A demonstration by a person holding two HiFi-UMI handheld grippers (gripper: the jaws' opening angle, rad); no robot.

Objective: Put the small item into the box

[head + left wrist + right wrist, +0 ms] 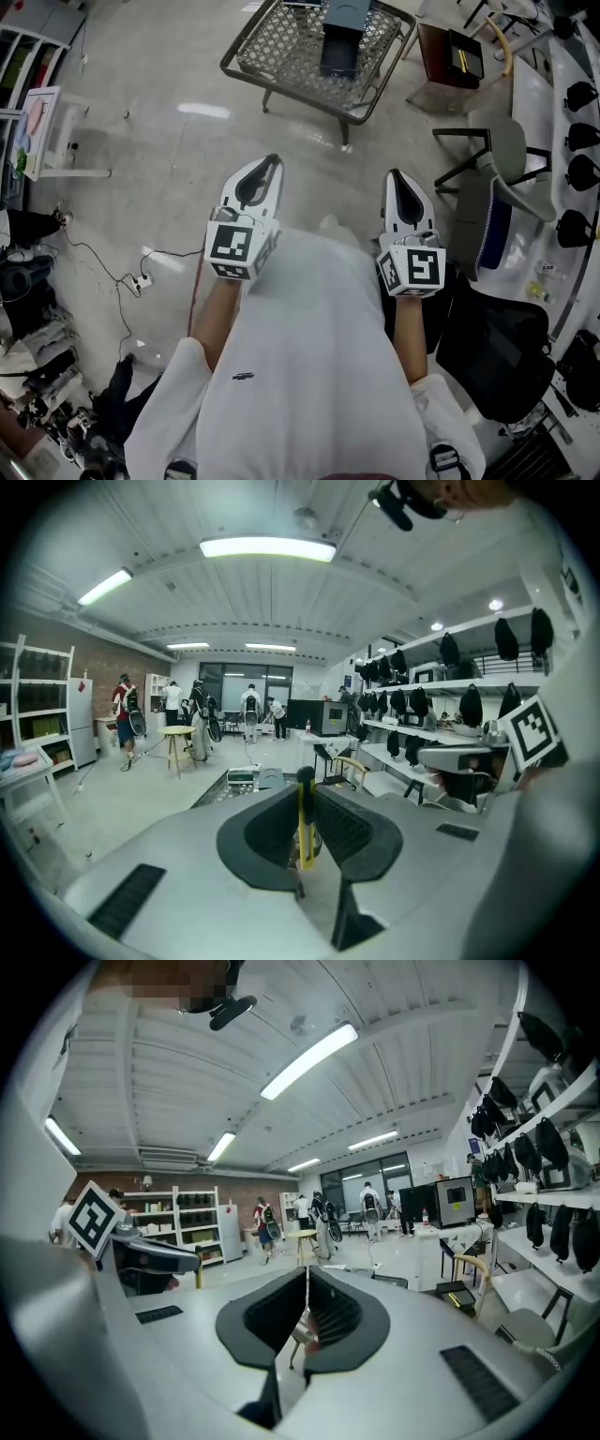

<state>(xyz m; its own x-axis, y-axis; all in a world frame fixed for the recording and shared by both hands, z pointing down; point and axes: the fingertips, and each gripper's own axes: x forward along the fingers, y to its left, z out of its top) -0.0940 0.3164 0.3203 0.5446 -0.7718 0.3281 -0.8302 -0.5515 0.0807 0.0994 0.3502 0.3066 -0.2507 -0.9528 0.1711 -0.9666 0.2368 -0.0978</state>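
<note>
I hold both grippers close to my chest, high above the floor. In the left gripper view, my left gripper (273, 161) (304, 785) is shut on a thin yellow item (301, 832) with a dark top, standing upright between the jaws. My right gripper (393, 174) (307, 1277) is shut with nothing in it. A blue-grey box (339, 39) lies on a metal mesh table (281, 89) well ahead of both grippers. That table (214, 789) also shows beyond the left jaws. The head view does not show the yellow item.
A grey office chair (502, 155) and a black chair (497, 352) stand to my right. At the left are a white shelf unit (42, 131), floor cables and a power strip (141, 279). A dark side table (448, 54) stands beside the mesh table. People stand far off.
</note>
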